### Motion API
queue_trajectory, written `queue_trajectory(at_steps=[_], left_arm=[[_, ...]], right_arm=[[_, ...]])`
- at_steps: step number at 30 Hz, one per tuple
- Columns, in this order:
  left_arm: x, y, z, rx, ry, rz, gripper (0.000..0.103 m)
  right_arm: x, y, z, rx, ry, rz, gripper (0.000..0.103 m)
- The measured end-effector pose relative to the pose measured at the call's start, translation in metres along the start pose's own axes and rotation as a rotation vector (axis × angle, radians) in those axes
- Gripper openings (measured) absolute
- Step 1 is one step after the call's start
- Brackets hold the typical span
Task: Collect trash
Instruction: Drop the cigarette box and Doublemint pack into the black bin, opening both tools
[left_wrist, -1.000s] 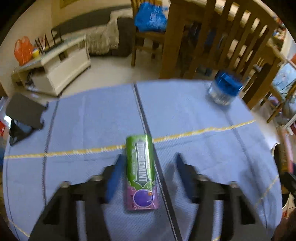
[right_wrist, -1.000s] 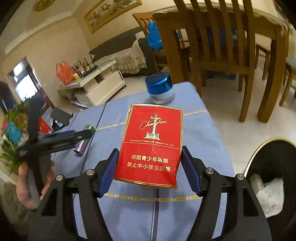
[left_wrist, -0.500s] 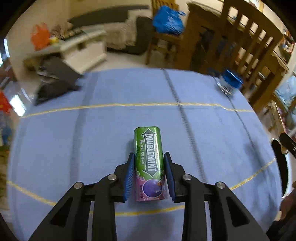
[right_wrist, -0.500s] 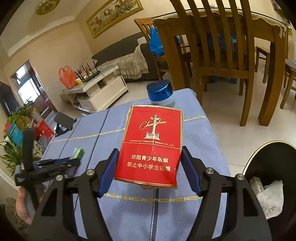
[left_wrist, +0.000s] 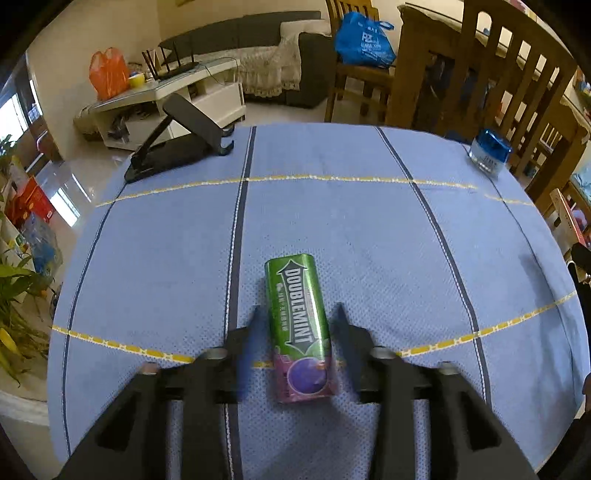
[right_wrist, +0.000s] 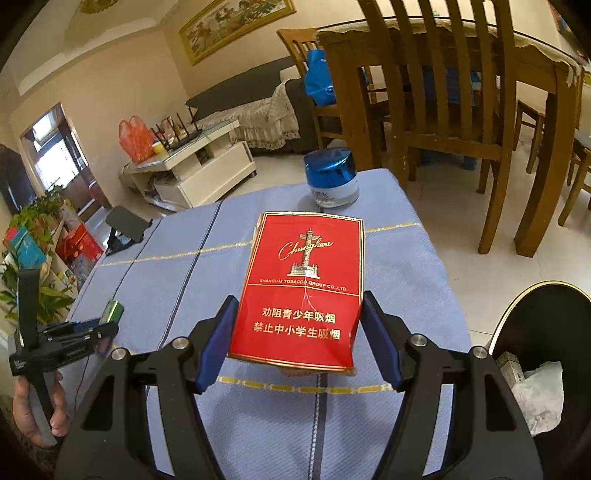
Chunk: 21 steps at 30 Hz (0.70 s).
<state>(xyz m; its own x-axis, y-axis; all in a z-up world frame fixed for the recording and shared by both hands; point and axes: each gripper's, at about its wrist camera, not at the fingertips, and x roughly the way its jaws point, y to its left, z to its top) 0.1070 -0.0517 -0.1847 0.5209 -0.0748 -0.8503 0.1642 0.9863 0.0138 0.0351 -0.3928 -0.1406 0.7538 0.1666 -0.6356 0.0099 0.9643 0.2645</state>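
Doublemint gum pack lies flat on the blue tablecloth between the spread fingers of our left gripper, a gap showing on either side, the fingers blurred. Our right gripper brackets a red cigarette pack; its blue pads sit at the pack's edges, and we cannot tell whether they clamp it or only flank it. We judge the step to be securing both pieces of trash; next, each pack must be firmly pinched, then carried to the black bin at four o'clock of the right view, already holding crumpled paper. A blue-capped jar stands at twelve o'clock beyond the cigarette pack, a black folding stand at ten o'clock in the left view. Wooden chairs and a white TV unit fill the room behind.
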Motion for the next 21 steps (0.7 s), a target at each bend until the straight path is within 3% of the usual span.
queue_trajectory(at_steps=[1, 2, 4, 6, 12, 14, 16, 17, 18, 21], left_arm=[[0.005, 0.000, -0.001, 0.004, 0.020, 0.015, 0.086], [0.007, 0.000, -0.003, 0.009, 0.020, 0.026, 0.088], [0.003, -0.001, -0.004, 0.013, -0.006, 0.028, 0.082], [0.001, -0.003, -0.003, 0.018, -0.014, 0.025, 0.067], [0.000, -0.006, -0.002, 0.088, -0.023, -0.042, 0.057], [-0.004, -0.001, -0.008, 0.095, -0.038, -0.119, 0.055], [-0.007, 0.019, -0.011, 0.032, -0.047, -0.251, 0.055], [-0.007, 0.027, -0.013, 0.010, -0.053, -0.277, 0.051], [-0.007, 0.034, -0.015, -0.001, -0.061, -0.277, 0.039], [-0.005, 0.031, -0.010, 0.023, -0.054, -0.230, 0.033]], right_arm=[[0.001, 0.002, -0.001, -0.009, 0.006, 0.000, 0.066], [0.002, 0.004, -0.003, -0.016, 0.010, -0.001, 0.066], [0.004, 0.007, -0.006, -0.028, 0.021, -0.003, 0.066], [0.007, 0.009, -0.007, -0.032, 0.028, -0.005, 0.066], [0.013, 0.013, -0.009, -0.031, 0.043, -0.003, 0.066], [0.015, 0.014, -0.011, -0.030, 0.049, -0.002, 0.066], [0.015, 0.015, -0.012, -0.029, 0.053, 0.000, 0.066], [0.014, 0.016, -0.012, -0.028, 0.054, 0.002, 0.066], [0.014, 0.016, -0.012, -0.029, 0.055, 0.005, 0.066], [0.013, 0.018, -0.011, -0.037, 0.053, 0.014, 0.066]])
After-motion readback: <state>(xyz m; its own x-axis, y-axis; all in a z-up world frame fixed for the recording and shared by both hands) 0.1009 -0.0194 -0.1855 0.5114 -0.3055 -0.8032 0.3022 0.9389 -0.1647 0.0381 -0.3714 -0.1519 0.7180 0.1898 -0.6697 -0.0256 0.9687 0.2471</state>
